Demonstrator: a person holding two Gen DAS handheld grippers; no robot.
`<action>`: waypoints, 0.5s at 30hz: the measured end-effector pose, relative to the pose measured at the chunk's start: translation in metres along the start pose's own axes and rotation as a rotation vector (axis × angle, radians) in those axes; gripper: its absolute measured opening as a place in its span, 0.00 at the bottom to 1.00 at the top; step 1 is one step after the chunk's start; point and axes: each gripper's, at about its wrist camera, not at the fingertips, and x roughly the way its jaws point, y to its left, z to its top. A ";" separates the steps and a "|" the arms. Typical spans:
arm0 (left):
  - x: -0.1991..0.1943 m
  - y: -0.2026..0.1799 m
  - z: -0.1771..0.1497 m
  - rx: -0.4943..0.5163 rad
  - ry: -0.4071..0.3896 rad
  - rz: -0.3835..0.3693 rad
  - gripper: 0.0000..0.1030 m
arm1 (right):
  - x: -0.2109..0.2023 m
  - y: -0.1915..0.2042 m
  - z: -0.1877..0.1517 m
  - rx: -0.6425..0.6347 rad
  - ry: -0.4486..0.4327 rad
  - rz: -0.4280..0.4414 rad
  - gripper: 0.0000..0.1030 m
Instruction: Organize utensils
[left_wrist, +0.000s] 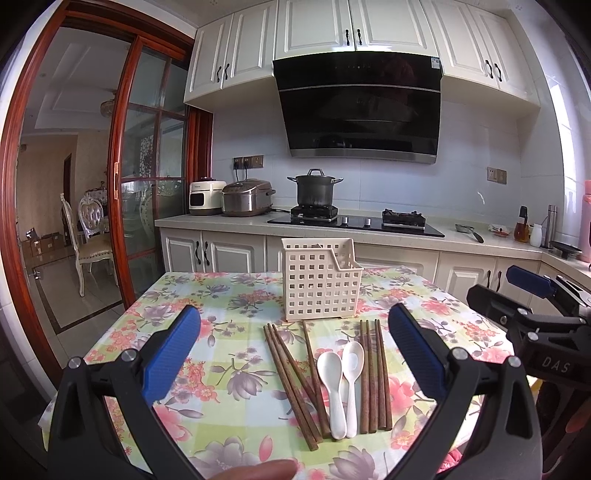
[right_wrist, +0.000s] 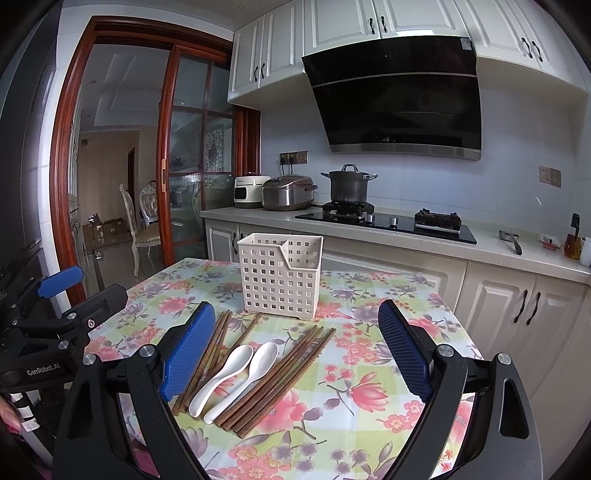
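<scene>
Progress is standing at the starting point, judging by the layout: nothing is showing above the rim of the holder, although its interior is hidden from both views.

1. Left tool (left_wrist: 294, 354): its 2 blue pads are standing wide apart and gripping nothing. It is hovering over the near edge of the desk (left_wrist: 177, 295), with the utensils lying between and beyond the pads.
2. Right tool (right_wrist: 297, 349): its pads are also spread apart and holding nothing, and it is pointing at the same group of utensils.
3. Spoons (left_wrist: 341, 384): 2 white spoons are lying side by side, touching, in the middle of the group.
4. Chopsticks (left_wrist: 291, 376): brown sticks are lying flat on the floral cloth in 2 bundles, 1 on each side of the spoons. About 8 are visible; the exact count is uncertain where they overlap.
5. Holder (left_wrist: 319, 282): a cream perforated basket is standing upright just beyond the utensil tips, apart from them.

Remaining work, as judged: every spoon and chopstick is still awaiting transfer into the holder.

Legible writing:
- "DAS" is showing on the right tool body in the left wrist view.
- "GenRobot.AI" is showing on the left tool body in the right wrist view.
- The sticker on the range hood (left_wrist: 358, 107) is too small to read.
</scene>
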 end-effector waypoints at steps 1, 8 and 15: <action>0.000 0.000 0.000 0.000 0.000 0.000 0.96 | 0.000 0.000 0.000 -0.001 -0.001 0.000 0.82; 0.000 0.000 0.000 -0.001 0.000 -0.001 0.96 | 0.000 0.001 -0.001 -0.002 -0.001 -0.001 0.82; -0.001 0.000 0.000 -0.001 0.001 -0.001 0.96 | 0.000 0.001 -0.003 0.001 0.001 0.001 0.82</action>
